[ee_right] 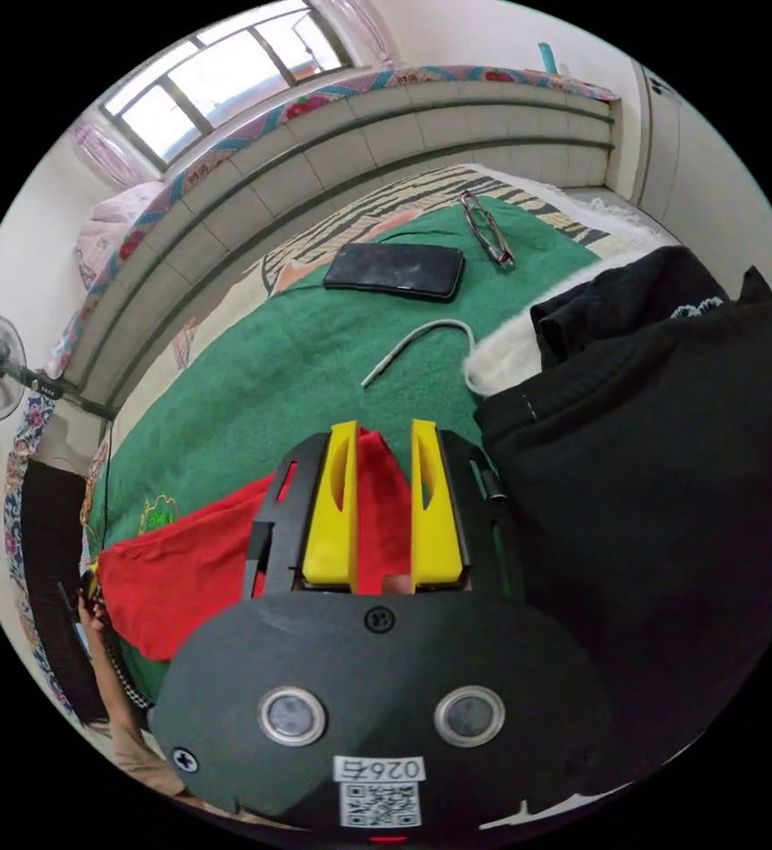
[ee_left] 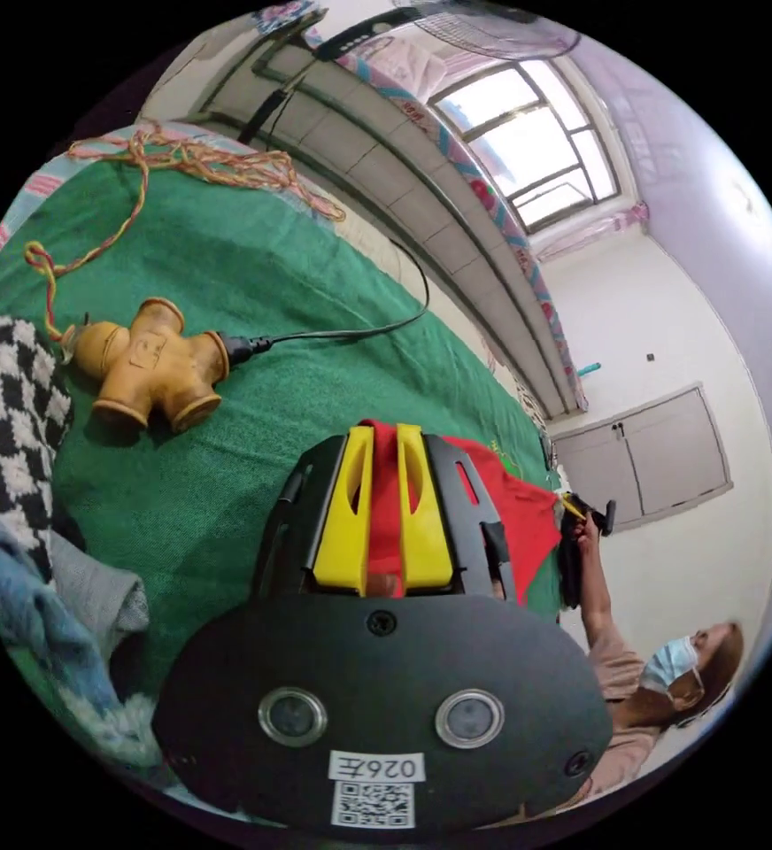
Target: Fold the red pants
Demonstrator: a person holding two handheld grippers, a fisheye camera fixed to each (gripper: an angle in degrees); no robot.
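Hand-held gripper, left [ee_left: 384,443], clenched on red pants [ee_left: 510,513]; right hand-held gripper [ee_right: 381,443] likewise, cloth stretched over green bed cover [ee_right: 315,354]. Probably early: no finished fold visible, most folding left.

The red pants [ee_left: 528,522] are plain bright red cloth, stretched flat over the green blanket [ee_left: 253,292]. In the left gripper view they run from the frame's centre toward the lower right. In the right gripper view [ee_right: 200,558] they spread from centre to lower left.
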